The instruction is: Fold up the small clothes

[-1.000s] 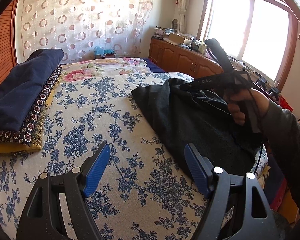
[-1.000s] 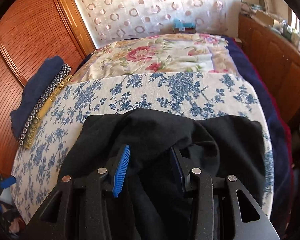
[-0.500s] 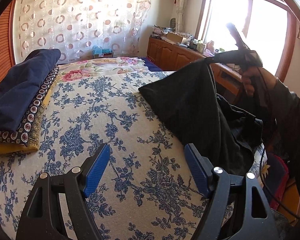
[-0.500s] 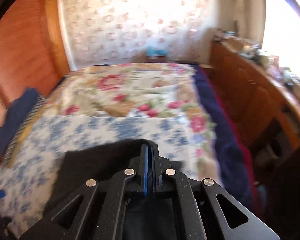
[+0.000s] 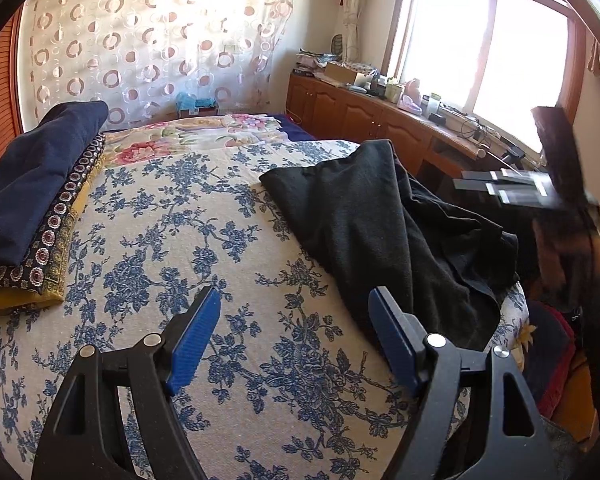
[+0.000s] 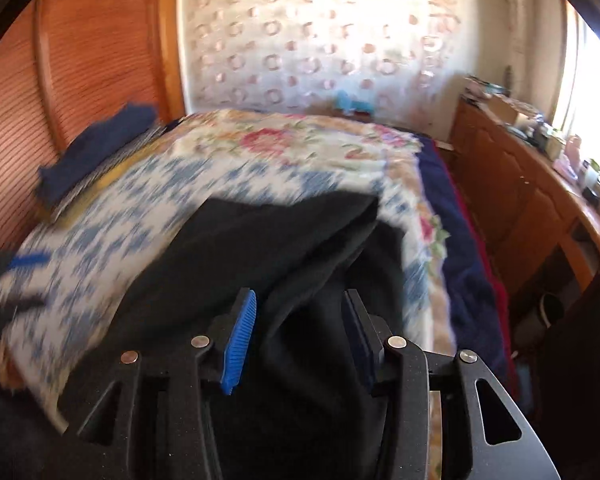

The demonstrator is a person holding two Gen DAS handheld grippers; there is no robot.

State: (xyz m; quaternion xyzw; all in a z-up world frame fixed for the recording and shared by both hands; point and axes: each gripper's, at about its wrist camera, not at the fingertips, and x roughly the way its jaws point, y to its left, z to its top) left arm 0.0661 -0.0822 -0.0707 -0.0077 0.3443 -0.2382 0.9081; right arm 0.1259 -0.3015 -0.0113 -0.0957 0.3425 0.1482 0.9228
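Note:
A black garment point(image 5: 388, 224) lies crumpled on the right side of the bed, partly over its right edge. It also shows in the right wrist view point(image 6: 268, 248). My left gripper point(image 5: 296, 336) is open and empty, low over the blue floral bedspread point(image 5: 172, 248), just left of the garment's near edge. My right gripper point(image 6: 298, 332) is open above the garment, nothing between its pads; that view is motion-blurred. The right gripper shows blurred at the right in the left wrist view point(image 5: 512, 192).
A folded navy cloth on patterned bedding point(image 5: 32, 192) lies along the bed's left side. A wooden cabinet point(image 5: 364, 116) with clutter runs under the window on the right. A wooden wardrobe point(image 6: 80, 92) stands left of the bed.
My right gripper, shut on the garment and lifting it half a second ago, has opened. The garment has dropped back onto the bed. The left gripper has hardly moved.

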